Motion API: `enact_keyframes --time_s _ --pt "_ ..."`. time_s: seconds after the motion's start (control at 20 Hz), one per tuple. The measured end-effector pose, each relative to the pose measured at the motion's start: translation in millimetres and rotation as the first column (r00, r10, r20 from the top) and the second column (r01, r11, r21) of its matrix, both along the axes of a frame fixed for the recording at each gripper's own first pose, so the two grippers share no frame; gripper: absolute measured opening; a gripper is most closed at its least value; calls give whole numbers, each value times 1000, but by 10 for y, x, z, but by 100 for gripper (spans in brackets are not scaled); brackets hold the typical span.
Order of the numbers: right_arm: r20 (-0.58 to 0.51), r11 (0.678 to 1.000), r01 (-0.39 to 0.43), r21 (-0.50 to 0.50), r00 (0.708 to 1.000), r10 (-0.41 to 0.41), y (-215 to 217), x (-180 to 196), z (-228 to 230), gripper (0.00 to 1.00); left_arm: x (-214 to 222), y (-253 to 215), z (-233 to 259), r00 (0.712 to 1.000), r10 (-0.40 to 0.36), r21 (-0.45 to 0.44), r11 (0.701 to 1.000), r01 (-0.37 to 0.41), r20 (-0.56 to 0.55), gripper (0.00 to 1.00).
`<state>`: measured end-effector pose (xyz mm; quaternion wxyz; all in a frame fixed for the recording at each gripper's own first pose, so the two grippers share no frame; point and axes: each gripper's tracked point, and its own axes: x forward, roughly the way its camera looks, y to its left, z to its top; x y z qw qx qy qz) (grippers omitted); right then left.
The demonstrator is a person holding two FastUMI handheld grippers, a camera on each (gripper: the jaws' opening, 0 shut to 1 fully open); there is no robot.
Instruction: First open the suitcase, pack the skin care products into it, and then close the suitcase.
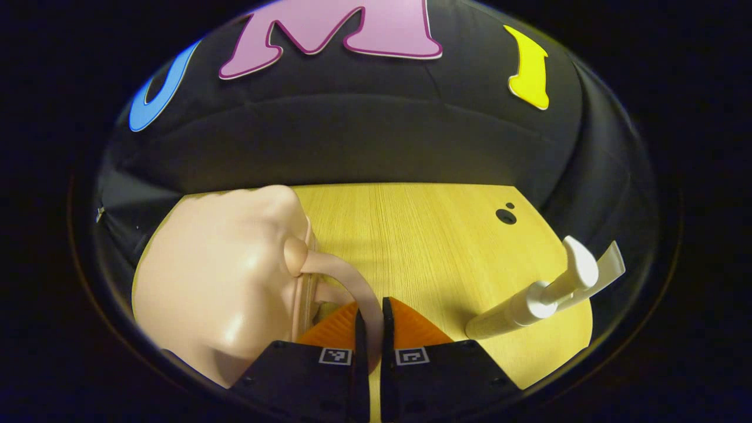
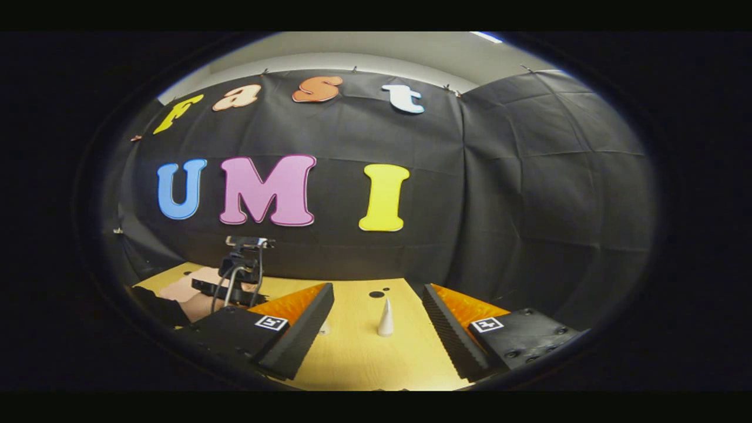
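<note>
Pink suitcase (image 1: 217, 276) strap hides between left tool (image 1: 371, 317), clamped; right tool (image 2: 376, 320) apart.

Black cloth wall (image 2: 517, 194) behind and to right, creased, pinned along top edge. Pale ceiling (image 2: 376, 50) above, bright strip at top right. Light wood table (image 1: 423, 247) with dark round holes (image 1: 506, 215) near far edge.

Glossy plastic on matt wood grain

The smooth, glossy peach plastic suitcase (image 1: 217, 282) and a smooth white plastic pump bottle (image 1: 540, 296) lie on the matt, fine-grained pale yellow wooden table (image 1: 411, 235); the creased black cloth wall (image 2: 529, 194) looks matt.
</note>
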<state>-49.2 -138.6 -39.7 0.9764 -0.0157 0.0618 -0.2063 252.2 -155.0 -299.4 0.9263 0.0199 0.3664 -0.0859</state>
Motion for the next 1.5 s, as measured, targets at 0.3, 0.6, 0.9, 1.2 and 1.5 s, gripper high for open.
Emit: enact_keyframes --time_s 0.3,0.6,0.9,1.2,1.5 --pt "78 998 -19 -67 997 24 336 64 461 96 54 635 1315 996 -14 -35 999 17 87 12" --pt "83 998 -51 -44 995 55 706 38 467 96 92 1895 2050 991 4 -9 1000 -3 134 12" --pt "36 993 -112 -48 993 114 1071 165 314 96 194 3087 2173 987 47 57 997 -56 157 12" --pt "-39 985 -167 -51 986 165 1402 344 -30 96 337 4262 1920 971 42 156 985 -80 236 12" --pt "-85 978 -200 -52 977 195 1612 630 -525 96 437 5484 708 965 188 98 973 -208 181 11"
